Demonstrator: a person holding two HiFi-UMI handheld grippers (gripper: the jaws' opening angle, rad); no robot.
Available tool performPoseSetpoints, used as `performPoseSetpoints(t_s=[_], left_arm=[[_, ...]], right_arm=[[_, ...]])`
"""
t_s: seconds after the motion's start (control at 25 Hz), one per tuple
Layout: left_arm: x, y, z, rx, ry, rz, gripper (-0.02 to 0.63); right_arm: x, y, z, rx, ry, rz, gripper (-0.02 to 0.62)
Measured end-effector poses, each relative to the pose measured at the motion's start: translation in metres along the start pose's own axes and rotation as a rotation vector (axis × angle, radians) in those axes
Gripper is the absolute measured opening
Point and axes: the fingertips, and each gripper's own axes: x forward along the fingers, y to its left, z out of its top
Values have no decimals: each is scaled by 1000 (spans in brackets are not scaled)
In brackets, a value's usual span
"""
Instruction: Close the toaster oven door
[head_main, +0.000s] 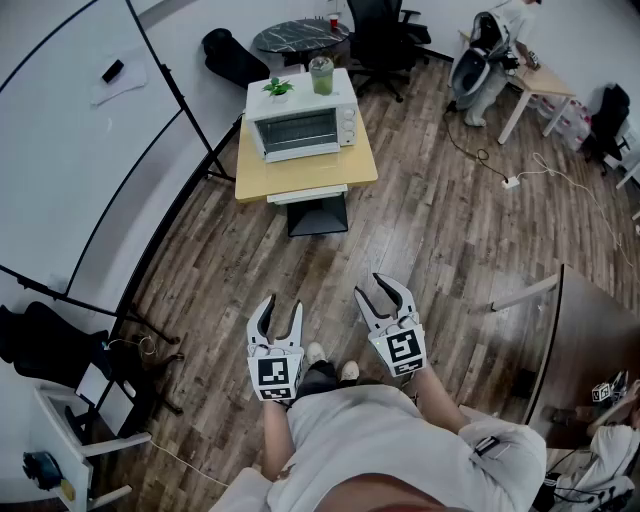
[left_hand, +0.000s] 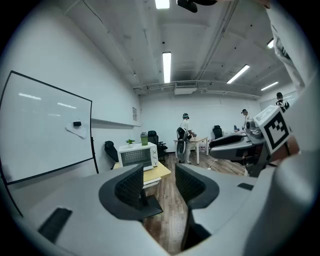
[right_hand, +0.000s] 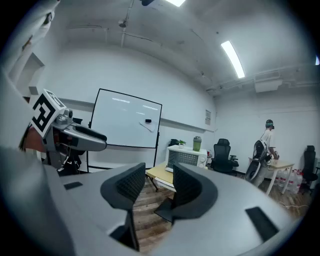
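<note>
Both grippers sit low in the head view, and the wearer's own torso covers the hands behind them. The left gripper (head_main: 283, 303) has its fingers (left_hand: 131, 182) apart by a narrow gap, with only floorboards showing between them. The right gripper (head_main: 380, 293) is the same, its fingers (right_hand: 132, 182) parted and nothing in the gap. Each gripper view also catches the other gripper off to one side.

The toaster oven (head_main: 300, 125) stands well ahead of both grippers on a pale wooden bench (head_main: 262, 178), close to the whiteboard (head_main: 60, 150). From here its glass door looks upright against the front, though it is small in every view. The glass gives nothing away, so I cannot tell what is inside.

Two things ride on the oven's top. One is a small green plant (head_main: 277, 88), its pot too tiny to make out. The other is a green lidded cup (head_main: 321, 75) whose contents are hidden. Under the bench hang a white shelf (head_main: 310, 193) and a dark block (head_main: 318, 216), hard to identify.

Behind the bench are a round dark table (head_main: 300, 35) and a black office chair (head_main: 385, 40). A person (head_main: 495, 45) at the far desk is cut off by the top edge.
</note>
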Motion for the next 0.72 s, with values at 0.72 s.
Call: performPoseSetpoints(t_s=[0.72], left_arm=[[52, 20, 2, 8, -13, -16, 193]], right_arm=[[47, -30, 3, 40, -15, -6, 238]])
